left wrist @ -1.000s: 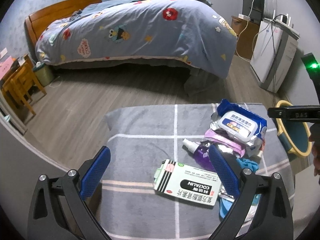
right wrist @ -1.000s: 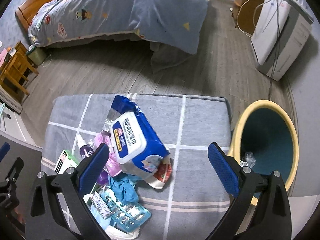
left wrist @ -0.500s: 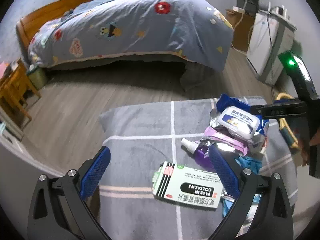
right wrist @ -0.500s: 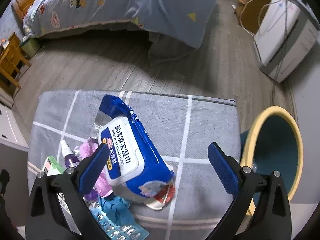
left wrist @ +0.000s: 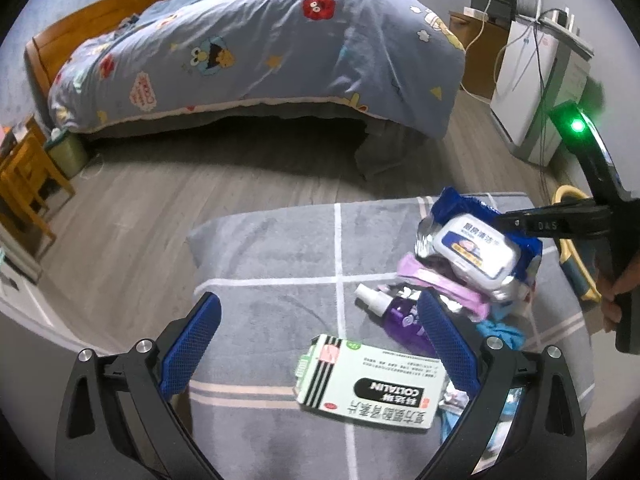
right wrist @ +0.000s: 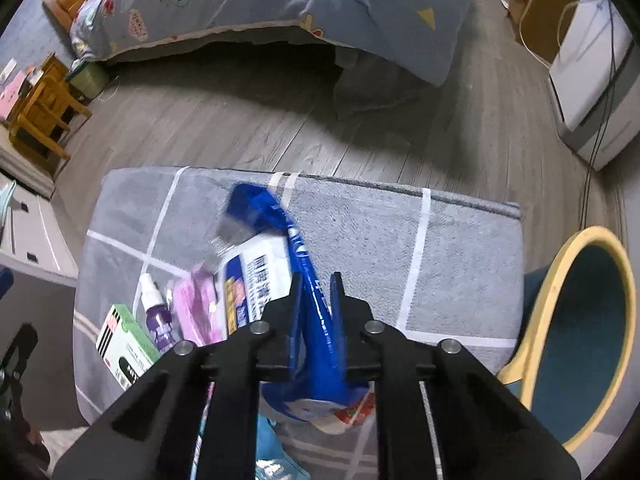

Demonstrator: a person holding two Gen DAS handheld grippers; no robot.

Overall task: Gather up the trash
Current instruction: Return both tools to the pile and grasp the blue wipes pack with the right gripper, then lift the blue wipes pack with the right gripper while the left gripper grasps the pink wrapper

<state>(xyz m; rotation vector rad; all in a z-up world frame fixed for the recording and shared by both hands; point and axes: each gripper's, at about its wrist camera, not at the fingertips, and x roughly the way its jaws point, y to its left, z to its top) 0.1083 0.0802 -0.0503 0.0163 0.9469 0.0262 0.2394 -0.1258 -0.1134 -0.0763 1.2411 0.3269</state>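
Grey mat [right wrist: 440, 248], crumpled blue wipes pack [right wrist: 316, 344]

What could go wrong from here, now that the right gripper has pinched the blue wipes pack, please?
The right gripper, whose jaws have just closed, holds the blue wipes pack only by one thin edge, so the pack might slip or swing on the way to the yellow-rimmed bin. The pack lies on the pink wrapper, so lifting it could drag the wrapper or nudge the purple bottle.
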